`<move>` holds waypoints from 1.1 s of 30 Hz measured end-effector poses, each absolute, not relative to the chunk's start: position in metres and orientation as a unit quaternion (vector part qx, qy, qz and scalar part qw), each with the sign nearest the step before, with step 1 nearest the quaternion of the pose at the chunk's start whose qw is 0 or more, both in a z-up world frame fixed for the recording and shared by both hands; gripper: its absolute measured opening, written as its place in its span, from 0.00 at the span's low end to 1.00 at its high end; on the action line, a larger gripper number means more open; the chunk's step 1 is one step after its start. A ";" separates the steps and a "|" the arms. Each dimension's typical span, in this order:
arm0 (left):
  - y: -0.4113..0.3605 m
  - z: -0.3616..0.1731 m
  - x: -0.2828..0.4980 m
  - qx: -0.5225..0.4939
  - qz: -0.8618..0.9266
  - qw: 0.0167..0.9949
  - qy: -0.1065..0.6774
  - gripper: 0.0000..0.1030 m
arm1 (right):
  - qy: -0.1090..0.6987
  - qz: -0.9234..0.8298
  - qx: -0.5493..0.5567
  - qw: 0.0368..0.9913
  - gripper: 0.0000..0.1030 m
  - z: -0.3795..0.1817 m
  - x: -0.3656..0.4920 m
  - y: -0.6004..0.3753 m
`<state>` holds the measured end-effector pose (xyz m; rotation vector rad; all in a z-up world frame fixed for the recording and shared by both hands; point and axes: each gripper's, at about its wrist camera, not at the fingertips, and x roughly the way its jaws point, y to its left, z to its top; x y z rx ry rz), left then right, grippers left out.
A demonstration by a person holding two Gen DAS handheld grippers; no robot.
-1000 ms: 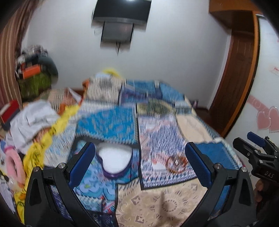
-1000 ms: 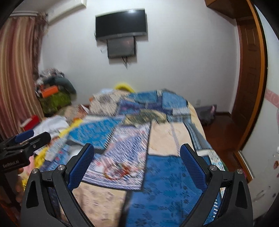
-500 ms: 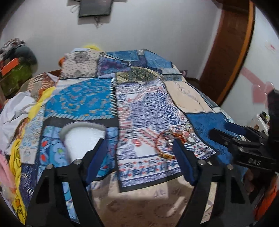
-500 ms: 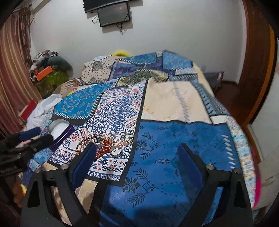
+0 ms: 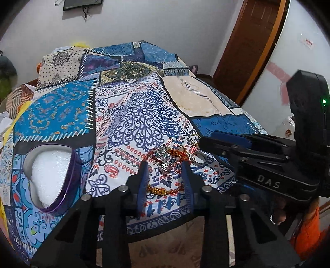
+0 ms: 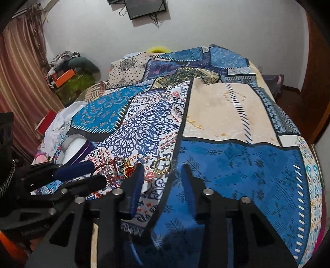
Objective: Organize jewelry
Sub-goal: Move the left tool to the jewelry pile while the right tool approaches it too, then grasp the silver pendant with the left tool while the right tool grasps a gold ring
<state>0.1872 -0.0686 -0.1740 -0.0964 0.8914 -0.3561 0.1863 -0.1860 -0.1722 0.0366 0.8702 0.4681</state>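
A pile of jewelry [image 5: 168, 159] lies on the patterned bedspread: red and gold bangles, silver pieces and rings. It also shows in the right wrist view [image 6: 121, 167], with a gold ring [image 6: 163, 163] beside it. A heart-shaped purple box [image 5: 50, 175] with white lining lies open to the left; it shows in the right wrist view [image 6: 75, 149] too. My left gripper [image 5: 165, 165] is partly open, low over the pile, with a red and gold bangle [image 5: 163, 190] between its fingers. My right gripper [image 6: 162, 168] is partly open and empty, just right of the pile.
The patchwork bedspread [image 6: 226, 115] covers the whole bed. Clothes and bags [image 6: 68, 68] are piled at the far left by a striped curtain. A wall-mounted TV [image 6: 144, 8] hangs behind. A wooden door [image 5: 247, 47] stands at the right.
Both grippers dropped from a high view of the room down to the bedspread. Both jaws narrowed from wide open to partly open. The left gripper closed in on the jewelry pile.
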 end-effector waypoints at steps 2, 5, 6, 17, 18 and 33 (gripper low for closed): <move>-0.069 -0.176 0.189 -0.045 -0.172 0.885 0.431 0.25 | 0.421 0.224 0.013 0.879 0.22 -0.175 0.188 -0.184; -0.068 -0.179 0.191 -0.046 -0.171 0.884 0.433 0.24 | 0.425 0.224 0.006 0.877 0.22 -0.179 0.191 -0.182; -0.068 -0.180 0.192 -0.046 -0.170 0.883 0.434 0.24 | 0.426 0.224 0.005 0.877 0.22 -0.180 0.192 -0.181; -0.072 -0.186 0.196 -0.047 -0.169 0.883 0.436 0.15 | 0.422 0.217 -0.017 0.880 0.17 -0.185 0.195 -0.176; -0.072 -0.186 0.196 -0.046 -0.169 0.883 0.435 0.15 | 0.421 0.217 -0.017 0.881 0.17 -0.184 0.195 -0.176; -0.064 -0.157 0.180 -0.049 -0.166 0.900 0.399 0.15 | 0.402 0.210 0.008 0.891 0.16 -0.160 0.184 -0.183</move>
